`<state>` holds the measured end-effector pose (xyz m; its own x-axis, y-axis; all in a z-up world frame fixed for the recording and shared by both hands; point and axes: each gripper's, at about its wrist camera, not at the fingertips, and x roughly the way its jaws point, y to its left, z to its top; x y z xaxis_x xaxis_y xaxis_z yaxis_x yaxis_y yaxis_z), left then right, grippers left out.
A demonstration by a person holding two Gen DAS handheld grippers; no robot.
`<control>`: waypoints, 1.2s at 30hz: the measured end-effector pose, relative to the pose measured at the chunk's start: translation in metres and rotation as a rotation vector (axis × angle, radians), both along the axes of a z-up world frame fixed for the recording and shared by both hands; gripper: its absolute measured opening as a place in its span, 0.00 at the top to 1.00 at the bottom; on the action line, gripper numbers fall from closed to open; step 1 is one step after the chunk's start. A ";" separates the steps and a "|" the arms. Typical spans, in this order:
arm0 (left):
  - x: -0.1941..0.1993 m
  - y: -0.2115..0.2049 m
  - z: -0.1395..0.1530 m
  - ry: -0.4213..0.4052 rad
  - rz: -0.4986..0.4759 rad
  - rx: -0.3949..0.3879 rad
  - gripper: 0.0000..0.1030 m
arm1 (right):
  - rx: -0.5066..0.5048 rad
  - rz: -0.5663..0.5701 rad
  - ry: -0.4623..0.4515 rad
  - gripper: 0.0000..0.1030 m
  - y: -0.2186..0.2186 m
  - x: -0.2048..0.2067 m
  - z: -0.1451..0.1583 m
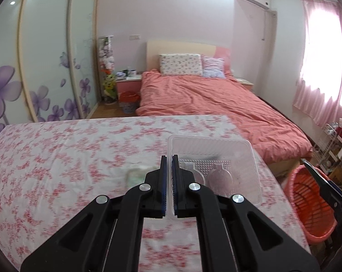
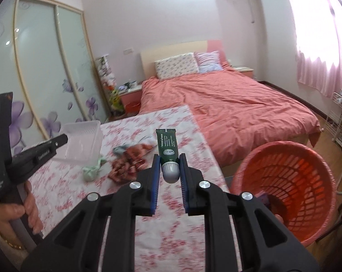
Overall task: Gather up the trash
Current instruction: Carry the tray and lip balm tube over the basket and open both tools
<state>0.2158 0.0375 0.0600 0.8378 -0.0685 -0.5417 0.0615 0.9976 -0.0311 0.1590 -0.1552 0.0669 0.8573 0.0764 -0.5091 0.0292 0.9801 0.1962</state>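
Two grippers up over a surface [image 2: 171, 206] draped in a pink floral cloth, in a bedroom with a coral-covered bed [image 2: 227, 111] beyond. Left gripper [image 1: 169, 158] with jaws clenched on the near-left wall of a clear plastic tray [image 1: 216, 158], lifted clear of the cloth; in the right wrist view, seen at far left with the tray [image 2: 82, 142] jutting from its tip and a hand [image 2: 19, 213] wrapped round its handle. Right gripper [image 2: 169, 158] grasping a dark green tube [image 2: 167, 145] at its neck, grey cap [image 2: 170, 172] pointing back toward the camera, flat crimped end away. Left on the cloth between the two: a reddish crumpled wrapper [image 2: 127, 165], a pale green scrap [image 2: 92, 170] and a small blue-grey scrap [image 2: 121, 150]. Low to the right of the surface, off its edge: an orange slatted basket [image 2: 306, 158], something small and purple in its bottom.
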 end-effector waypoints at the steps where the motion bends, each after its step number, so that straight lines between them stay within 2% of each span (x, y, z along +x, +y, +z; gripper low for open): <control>1: 0.000 -0.003 0.000 0.000 -0.010 -0.004 0.96 | -0.003 -0.013 -0.006 0.83 -0.004 -0.002 0.001; 7: -0.002 -0.043 0.000 0.009 -0.091 -0.028 0.96 | -0.013 -0.099 -0.047 0.83 -0.036 -0.015 0.009; 16: -0.006 -0.106 -0.004 0.021 -0.210 -0.041 0.96 | -0.009 -0.201 -0.069 0.83 -0.083 -0.028 0.006; 36: -0.014 -0.208 -0.033 0.101 -0.429 -0.092 0.96 | 0.008 -0.386 -0.073 0.83 -0.176 -0.055 -0.029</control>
<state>0.2021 -0.1707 0.0274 0.6661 -0.4498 -0.5951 0.4611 0.8753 -0.1455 0.1042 -0.3307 0.0381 0.8575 -0.2555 -0.4466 0.3816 0.8981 0.2189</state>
